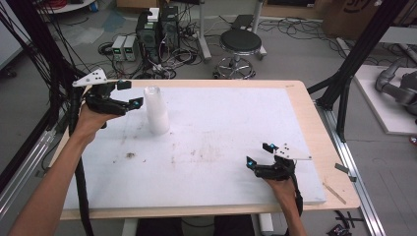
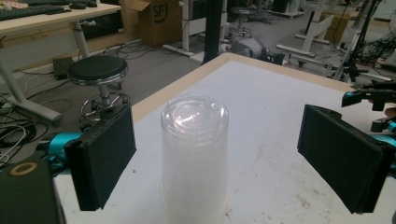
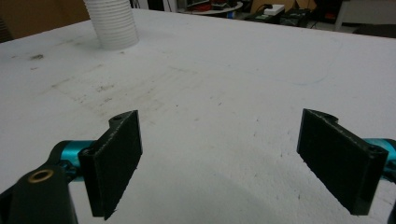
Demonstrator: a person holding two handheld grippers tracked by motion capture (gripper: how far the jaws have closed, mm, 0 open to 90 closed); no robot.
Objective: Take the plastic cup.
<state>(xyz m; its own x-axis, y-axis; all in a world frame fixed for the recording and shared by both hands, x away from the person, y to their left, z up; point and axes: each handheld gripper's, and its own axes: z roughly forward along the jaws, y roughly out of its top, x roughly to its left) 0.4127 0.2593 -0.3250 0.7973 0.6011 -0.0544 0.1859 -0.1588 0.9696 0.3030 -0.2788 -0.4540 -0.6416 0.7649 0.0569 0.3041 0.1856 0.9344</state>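
Upright stack of translucent white plastic cups (image 1: 156,110) flanked by the left gripper (image 1: 127,94) near the far-left edge of the white board (image 1: 236,128).

Both grippers are held wide open, nothing gripped — the right gripper (image 1: 260,154) is seen low near the board's near-right edge, with bare, smudged surface between.

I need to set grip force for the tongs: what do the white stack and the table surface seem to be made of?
The cup stack looks like thin translucent plastic: its top is see-through and glossy with highlights, and the sides show fine nested ridges. The table surface looks like a matte white board, scuffed and stained, over a light wood-look edge.
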